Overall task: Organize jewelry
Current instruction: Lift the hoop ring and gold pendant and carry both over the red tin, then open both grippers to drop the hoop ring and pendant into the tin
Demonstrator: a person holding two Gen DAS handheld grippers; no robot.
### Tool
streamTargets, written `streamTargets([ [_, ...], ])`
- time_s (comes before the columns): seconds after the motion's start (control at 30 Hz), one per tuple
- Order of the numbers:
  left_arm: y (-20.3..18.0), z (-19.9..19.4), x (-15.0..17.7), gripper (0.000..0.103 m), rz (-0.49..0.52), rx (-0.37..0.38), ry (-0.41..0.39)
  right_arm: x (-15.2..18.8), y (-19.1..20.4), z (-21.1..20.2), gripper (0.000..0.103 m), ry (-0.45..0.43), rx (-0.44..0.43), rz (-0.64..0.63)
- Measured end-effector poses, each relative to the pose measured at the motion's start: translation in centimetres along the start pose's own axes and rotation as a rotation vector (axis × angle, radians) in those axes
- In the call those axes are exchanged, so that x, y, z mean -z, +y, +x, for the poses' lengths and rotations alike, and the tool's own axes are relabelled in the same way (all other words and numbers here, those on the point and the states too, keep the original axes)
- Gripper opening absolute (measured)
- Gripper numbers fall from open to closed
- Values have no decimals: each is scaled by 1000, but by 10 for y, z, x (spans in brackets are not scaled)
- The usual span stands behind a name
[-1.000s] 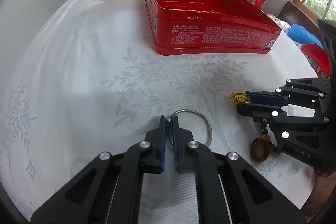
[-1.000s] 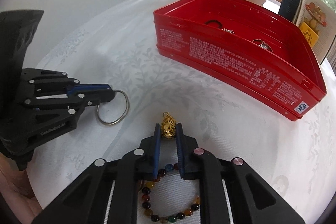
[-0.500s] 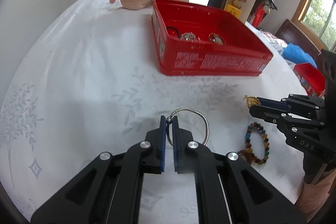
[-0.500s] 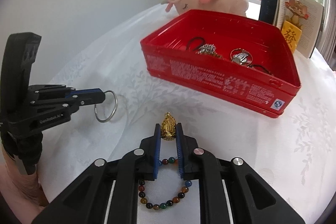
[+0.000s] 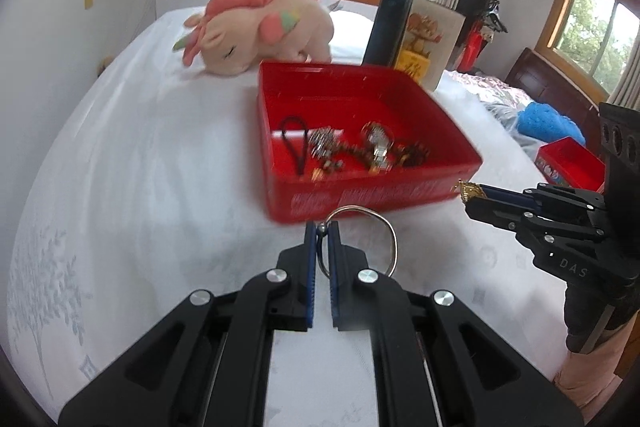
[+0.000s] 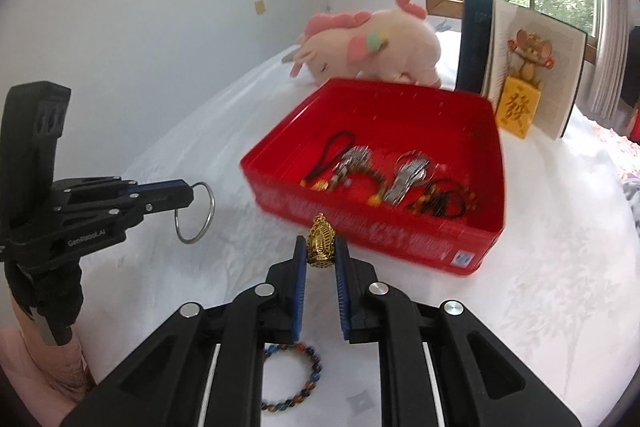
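My left gripper (image 5: 321, 230) is shut on a thin silver bangle (image 5: 390, 235), which hangs in the air over the white cloth; from the right wrist the same bangle (image 6: 208, 211) shows at that gripper's tip (image 6: 186, 193). A gold pendant (image 6: 321, 241) is pinched in my right gripper (image 6: 320, 247), and a multicoloured bead bracelet (image 6: 294, 377) dangles beneath it. The right gripper (image 5: 470, 197) also shows at the right edge of the left wrist view. Ahead of both stands the open red tin (image 5: 360, 203) (image 6: 400, 239), holding several pieces of jewelry (image 6: 400, 183).
A pink plush unicorn (image 5: 256, 31) lies behind the tin. Beside it an open book with a cartoon mouse figure (image 6: 524, 67) stands upright. A second red box (image 5: 568, 163) and a blue cloth (image 5: 548, 125) sit at the far right. White patterned cloth (image 5: 120, 187) covers the table.
Both grippers have risen from the cloth with their pieces. The bead bracelet left the table and now hangs. The tin's inside has come into view.
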State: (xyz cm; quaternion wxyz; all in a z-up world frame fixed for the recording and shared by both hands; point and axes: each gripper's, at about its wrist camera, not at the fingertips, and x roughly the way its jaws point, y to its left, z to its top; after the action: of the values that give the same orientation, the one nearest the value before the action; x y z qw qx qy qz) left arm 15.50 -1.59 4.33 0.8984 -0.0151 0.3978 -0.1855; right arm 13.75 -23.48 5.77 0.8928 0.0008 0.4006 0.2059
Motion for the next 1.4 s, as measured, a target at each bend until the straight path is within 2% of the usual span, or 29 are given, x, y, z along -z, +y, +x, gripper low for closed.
streamTargets([
  [0.2, -11, 8, -36, 4, 14, 7, -17, -31, -20, 1, 14, -15, 27, 41],
  [0.37, -17, 26, -71, 4, 7, 2, -28, -61, -39, 18, 14, -3, 61, 79],
  [0.53, -19, 62, -98, 4, -21, 13, 1, -84, -57, 48, 14, 24, 103, 121],
  [0.7, -12, 104, -116, 4, -62, -3, 42, -97, -78, 86, 14, 61, 103, 178],
  [1.03, -2, 164, -132, 4, -85, -24, 126, -110, -98, 142, 14, 136, 140, 191],
  [1.2, -2, 172, -133, 5, -82, -26, 135, -110, -106, 148, 16, 148, 154, 203],
  [1.23, -2, 173, -133, 8, -78, -25, 136, -110, -107, 148, 17, 145, 160, 206],
  [1.3, -2, 171, -133, 9, -73, -34, 129, -111, -107, 146, 24, 131, 171, 204],
  [1.4, -2, 167, -133, 12, -69, -40, 115, -111, -105, 140, 27, 112, 183, 194],
])
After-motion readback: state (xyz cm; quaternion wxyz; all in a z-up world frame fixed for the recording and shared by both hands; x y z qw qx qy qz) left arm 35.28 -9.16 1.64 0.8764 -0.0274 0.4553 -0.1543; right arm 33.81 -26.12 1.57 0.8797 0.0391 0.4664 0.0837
